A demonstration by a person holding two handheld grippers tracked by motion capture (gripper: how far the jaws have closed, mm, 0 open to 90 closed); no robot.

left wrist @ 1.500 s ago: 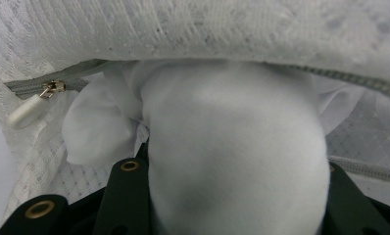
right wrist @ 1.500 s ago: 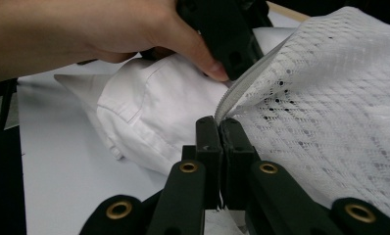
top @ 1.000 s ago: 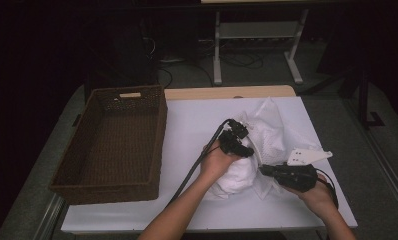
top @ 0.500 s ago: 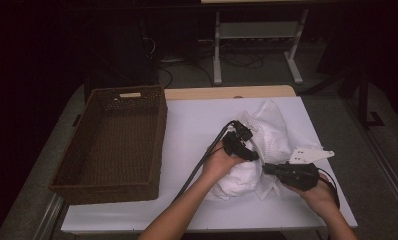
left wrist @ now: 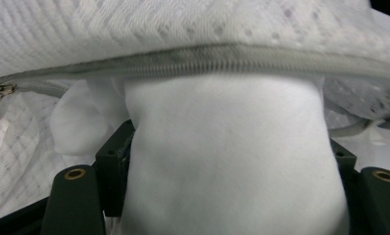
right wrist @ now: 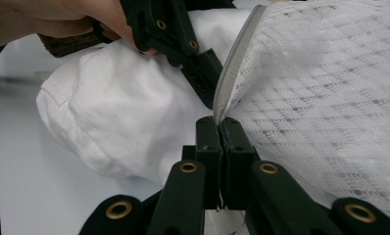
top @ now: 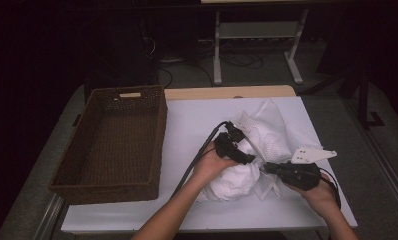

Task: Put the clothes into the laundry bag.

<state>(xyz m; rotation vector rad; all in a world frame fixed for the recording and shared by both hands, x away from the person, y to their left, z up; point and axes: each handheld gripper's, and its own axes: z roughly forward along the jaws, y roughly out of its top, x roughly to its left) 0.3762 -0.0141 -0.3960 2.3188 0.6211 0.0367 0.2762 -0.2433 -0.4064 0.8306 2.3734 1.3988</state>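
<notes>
The white mesh laundry bag [top: 269, 132] lay on the worktop [top: 187, 125], well to the right of the brown wicker basket [top: 114, 142]. A bundle of white cloth [top: 232, 180] sat at the bag's near, zippered mouth, partly under its zip edge [left wrist: 222, 54]. The left gripper [top: 235, 145] reached over the bundle toward the bag; its fingers [left wrist: 115, 161] had just been opening and stood wide on either side of the cloth, which bulged between them. The right gripper [top: 266, 168], on the near right of the bag, had its fingers [right wrist: 210, 142] pressed together, pinching the bag's zip edge.
</notes>
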